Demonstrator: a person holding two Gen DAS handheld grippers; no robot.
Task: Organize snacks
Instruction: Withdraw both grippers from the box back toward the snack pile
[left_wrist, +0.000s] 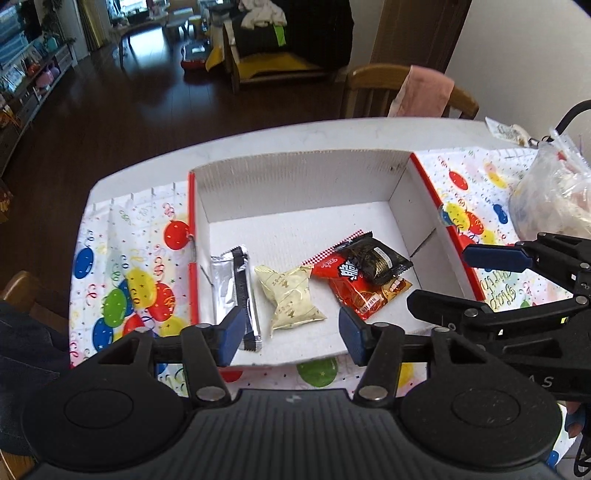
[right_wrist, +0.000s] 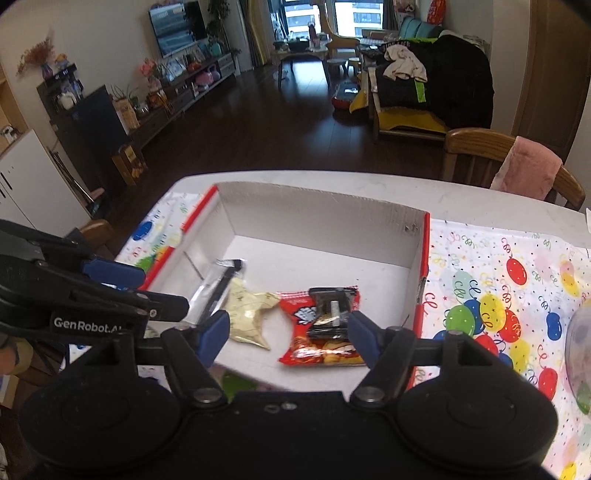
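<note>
Both of my grippers hang above the near edge of the cardboard box, which sits on a balloon-print tablecloth over a white table. My left gripper has its blue pads apart with nothing between them; my right gripper likewise stands with its fingers spread and empty. Four snacks lie in a row on the box floor: at far left a silver packet, next a cream-coloured wrapped sweet, then a red snack bag with a small black packet resting on top of it. To the right, outside the box, sits a clear plastic bag that appears to hold more items. I judge that a placing step has just ended. The next move likely calls for reaching right to that bag, closing on one more snack, and carrying it over the box wall.
</note>
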